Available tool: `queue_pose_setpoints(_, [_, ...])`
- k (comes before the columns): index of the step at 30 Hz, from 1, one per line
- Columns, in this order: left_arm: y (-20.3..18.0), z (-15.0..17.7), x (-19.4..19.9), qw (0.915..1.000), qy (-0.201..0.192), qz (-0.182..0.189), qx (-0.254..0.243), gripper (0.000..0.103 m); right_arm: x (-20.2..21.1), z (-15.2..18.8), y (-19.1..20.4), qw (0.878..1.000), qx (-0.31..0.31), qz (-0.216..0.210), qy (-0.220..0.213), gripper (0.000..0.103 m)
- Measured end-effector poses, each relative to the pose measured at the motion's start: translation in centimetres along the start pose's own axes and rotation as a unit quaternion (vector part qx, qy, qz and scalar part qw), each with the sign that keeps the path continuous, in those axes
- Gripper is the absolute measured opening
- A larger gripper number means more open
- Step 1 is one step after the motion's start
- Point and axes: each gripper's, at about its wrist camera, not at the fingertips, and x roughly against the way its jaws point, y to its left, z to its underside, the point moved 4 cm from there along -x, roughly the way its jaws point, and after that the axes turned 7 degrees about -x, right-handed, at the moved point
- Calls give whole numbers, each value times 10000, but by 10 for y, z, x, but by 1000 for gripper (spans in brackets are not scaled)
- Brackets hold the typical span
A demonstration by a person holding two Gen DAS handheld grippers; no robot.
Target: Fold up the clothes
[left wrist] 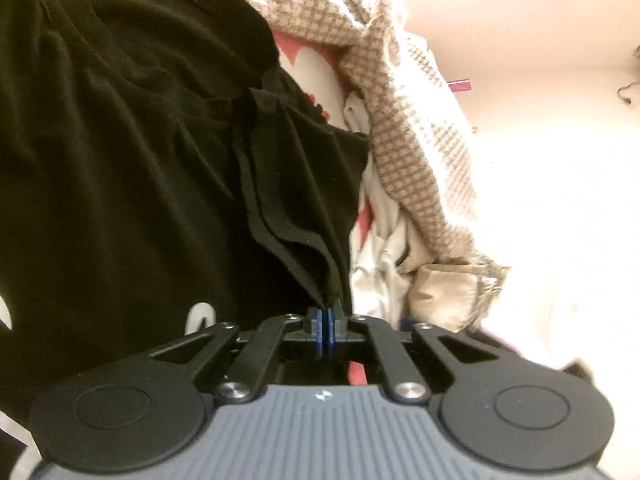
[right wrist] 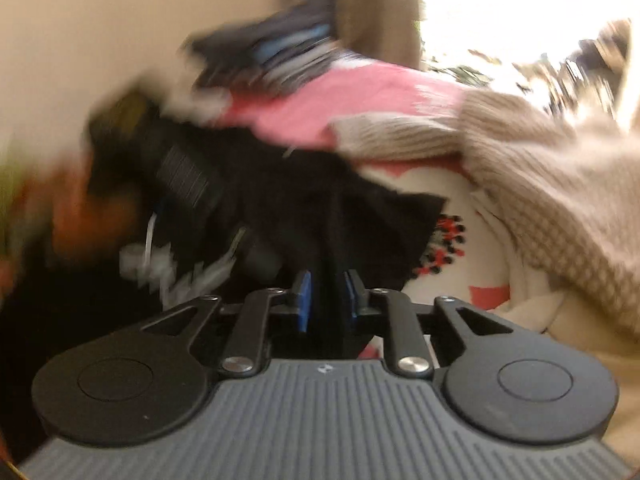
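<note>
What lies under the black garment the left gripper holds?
Beneath the black garment, a pink-and-white fabric and white cloth peek out; the rest is covered.

Plain cream wall (right wrist: pixel 100 20) behind; harsh overexposed light (left wrist: pixel 540 120) washes out the right side

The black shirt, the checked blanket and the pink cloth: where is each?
black shirt (left wrist: pixel 132 168), left wrist view, on its wrinkled body.
checked blanket (left wrist: pixel 404 148), left wrist view, on its hanging fold.
pink cloth (right wrist: pixel 320 100), right wrist view, on its top.
</note>
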Motion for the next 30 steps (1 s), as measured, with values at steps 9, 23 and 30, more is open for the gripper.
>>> queue_pose_setpoints(9, [-3, 10, -5, 9998, 135, -120, -99, 3, -36, 30, 29, 9826, 1272, 1295, 407, 16])
queue_pose_setpoints(23, [-5, 36, -25, 9913, 566, -854, -827, 5, -21, 65, 4, 9685, 660, 2359, 452, 2])
queue_pose_setpoints(30, [-32, 50, 1, 9622, 932, -1421, -2130, 12, 7, 42, -2, 9798, 66, 2000, 29, 2])
